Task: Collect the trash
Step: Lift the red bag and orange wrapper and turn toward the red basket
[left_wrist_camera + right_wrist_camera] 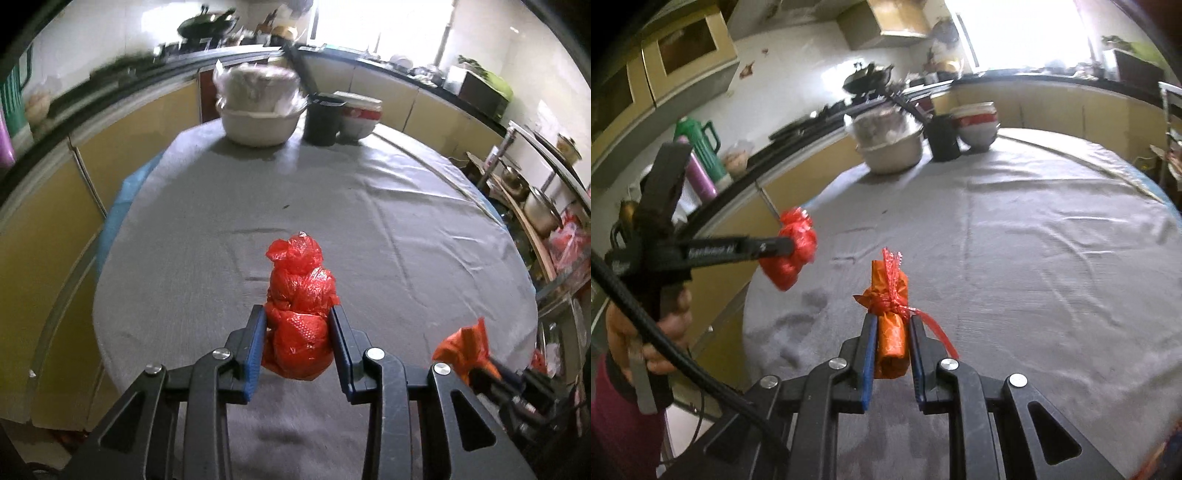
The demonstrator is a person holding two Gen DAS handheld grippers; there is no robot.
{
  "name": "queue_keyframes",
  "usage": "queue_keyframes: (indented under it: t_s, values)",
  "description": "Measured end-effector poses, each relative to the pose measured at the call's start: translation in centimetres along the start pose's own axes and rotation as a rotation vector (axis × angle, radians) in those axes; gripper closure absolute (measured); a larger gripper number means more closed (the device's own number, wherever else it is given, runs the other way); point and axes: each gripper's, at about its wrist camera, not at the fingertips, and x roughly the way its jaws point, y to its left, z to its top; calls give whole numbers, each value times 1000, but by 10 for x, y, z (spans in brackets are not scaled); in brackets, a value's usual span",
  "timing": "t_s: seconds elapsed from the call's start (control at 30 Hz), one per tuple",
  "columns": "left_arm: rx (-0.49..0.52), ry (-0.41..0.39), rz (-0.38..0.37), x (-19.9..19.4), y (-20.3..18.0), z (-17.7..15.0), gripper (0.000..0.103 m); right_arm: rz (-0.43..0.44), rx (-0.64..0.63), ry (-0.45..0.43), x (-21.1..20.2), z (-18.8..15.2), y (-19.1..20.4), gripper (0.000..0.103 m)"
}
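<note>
Left wrist view: left hand-held gripper clamps the red bag lengthwise, right hand-held gripper likewise pinching the orange roll, both clear above the surface.

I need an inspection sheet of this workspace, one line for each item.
Surface: round table under a grey cloth, wrinkled.
Job's things: red bag bundle in the left tongs; orange bundle, tied with red ribbon, in the right tongs.
Clutter: covered pot, black cup and stacked bowls at the far edge.
Grippers: both tongs shut on their bundles.
Cables: black cable by the person's hand.
Surroundings: kitchen counter, yellow cabinets, wok, green thermos.
</note>
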Motion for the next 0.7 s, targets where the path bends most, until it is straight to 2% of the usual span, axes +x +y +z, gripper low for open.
queue_keyframes:
  t_s: [0.4,0.7]
  values:
    - [131,-195,87,-86,-50,-25,67,-38,43,-137,-79,-9,-5,85]
    - [193,-275,91,-122,-81,-37,67,-43,40,-219,-123,-15,0,85]
